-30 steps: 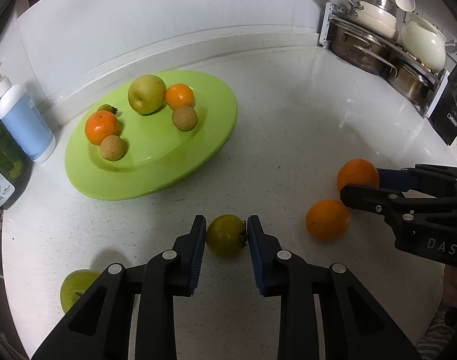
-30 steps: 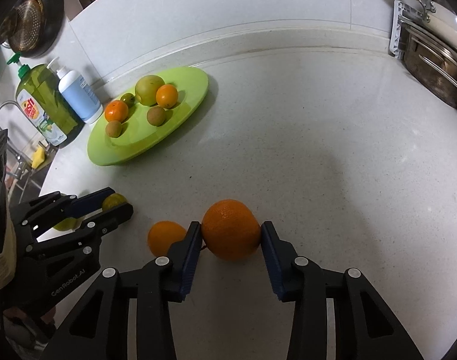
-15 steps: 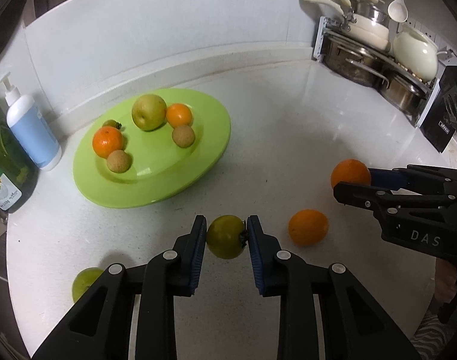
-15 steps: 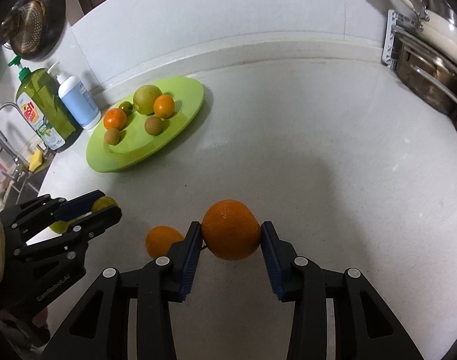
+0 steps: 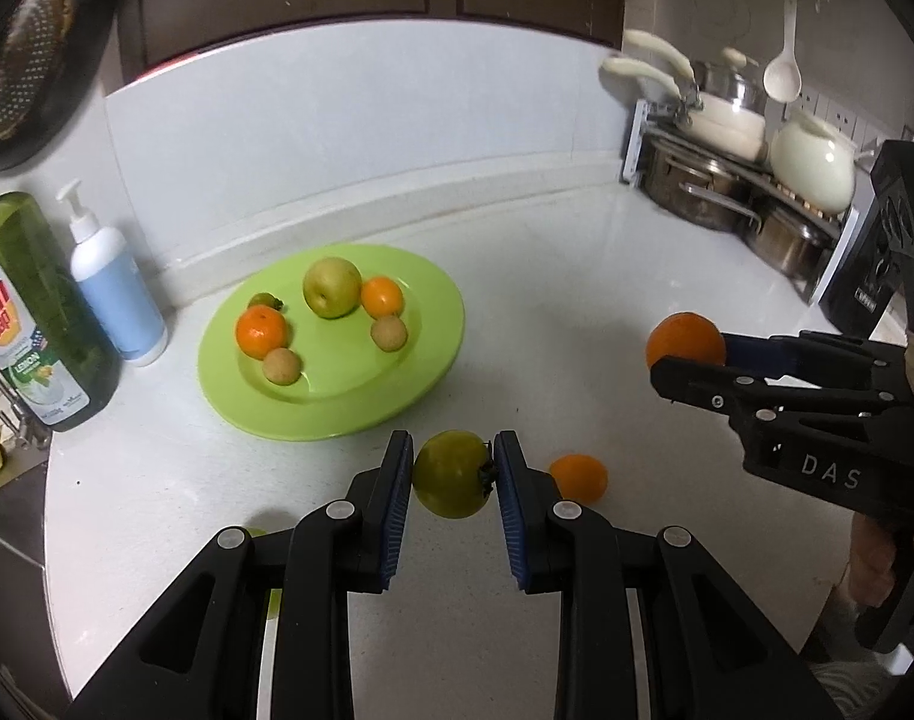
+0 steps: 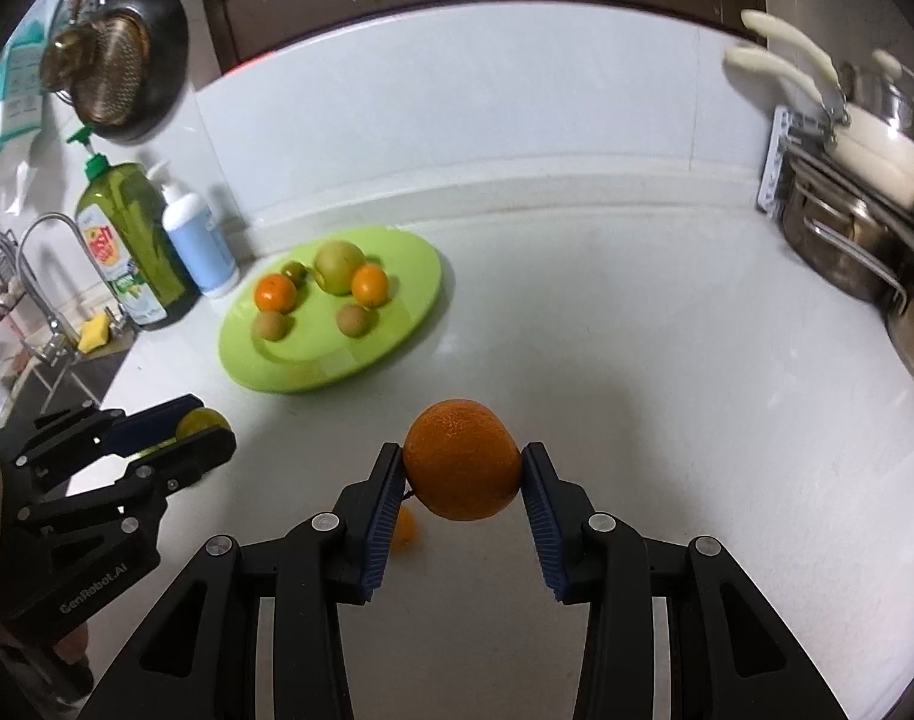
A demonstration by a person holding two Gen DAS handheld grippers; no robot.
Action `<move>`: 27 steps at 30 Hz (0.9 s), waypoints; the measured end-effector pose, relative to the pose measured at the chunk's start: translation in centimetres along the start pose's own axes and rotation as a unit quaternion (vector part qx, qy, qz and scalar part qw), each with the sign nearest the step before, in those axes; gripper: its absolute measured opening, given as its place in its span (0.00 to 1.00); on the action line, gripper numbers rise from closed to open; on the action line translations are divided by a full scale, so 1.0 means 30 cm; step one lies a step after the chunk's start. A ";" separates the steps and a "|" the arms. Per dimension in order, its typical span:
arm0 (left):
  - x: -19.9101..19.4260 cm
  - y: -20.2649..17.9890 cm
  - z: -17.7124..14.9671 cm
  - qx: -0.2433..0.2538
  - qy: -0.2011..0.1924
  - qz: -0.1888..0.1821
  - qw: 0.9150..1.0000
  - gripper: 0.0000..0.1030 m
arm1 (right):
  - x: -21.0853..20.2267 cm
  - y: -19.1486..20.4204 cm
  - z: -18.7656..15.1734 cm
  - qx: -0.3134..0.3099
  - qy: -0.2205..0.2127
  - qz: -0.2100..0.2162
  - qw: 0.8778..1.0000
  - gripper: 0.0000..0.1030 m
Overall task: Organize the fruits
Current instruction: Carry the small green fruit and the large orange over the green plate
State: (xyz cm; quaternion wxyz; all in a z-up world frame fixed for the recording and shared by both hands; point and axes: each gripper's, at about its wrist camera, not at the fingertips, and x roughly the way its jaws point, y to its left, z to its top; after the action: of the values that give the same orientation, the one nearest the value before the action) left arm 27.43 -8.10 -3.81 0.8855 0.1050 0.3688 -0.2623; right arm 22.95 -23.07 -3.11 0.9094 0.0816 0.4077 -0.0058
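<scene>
Left wrist view: the left gripper point(image 5: 451, 474), black plastic with ribbed blue pads, is clamped on a smooth, round green fruit point(image 5: 451, 473) held above the glossy speckled white counter point(image 5: 577, 300); a small orange point(image 5: 579, 478) lies on the counter just right of it; the shallow round lime-green plate point(image 5: 337, 408) carries a pale green apple point(image 5: 331, 287), two shiny oranges and two dull tan balls.

Right wrist view: the right gripper point(image 6: 462, 471) squeezes a large orange point(image 6: 462, 459) with dimpled peel, clear of the counter; the plate sits beyond it to the left, beside a white pump bottle point(image 6: 198, 245) and a green soap bottle point(image 6: 130, 240).
</scene>
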 end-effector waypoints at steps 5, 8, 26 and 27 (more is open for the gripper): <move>-0.062 0.014 0.015 -0.002 -0.021 0.013 1.000 0.27 | -0.032 0.040 0.027 -0.008 -0.016 0.021 1.000 0.40; -0.093 0.022 0.021 -0.002 -0.030 0.020 0.999 0.27 | -0.041 0.066 0.040 -0.012 -0.020 0.037 0.999 0.40; -0.133 0.179 0.115 -0.019 -0.043 0.033 0.998 0.27 | 0.017 0.242 0.188 -0.065 -0.025 0.091 0.993 0.40; -0.127 0.191 0.123 -0.018 -0.041 0.034 0.998 0.27 | 0.022 0.251 0.198 -0.066 -0.026 0.091 0.993 0.40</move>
State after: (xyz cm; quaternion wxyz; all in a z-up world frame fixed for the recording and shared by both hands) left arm 30.50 -3.20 1.44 0.9101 0.0903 0.3330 -0.2296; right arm 28.39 -16.50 1.38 0.9198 0.0578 0.3745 0.1019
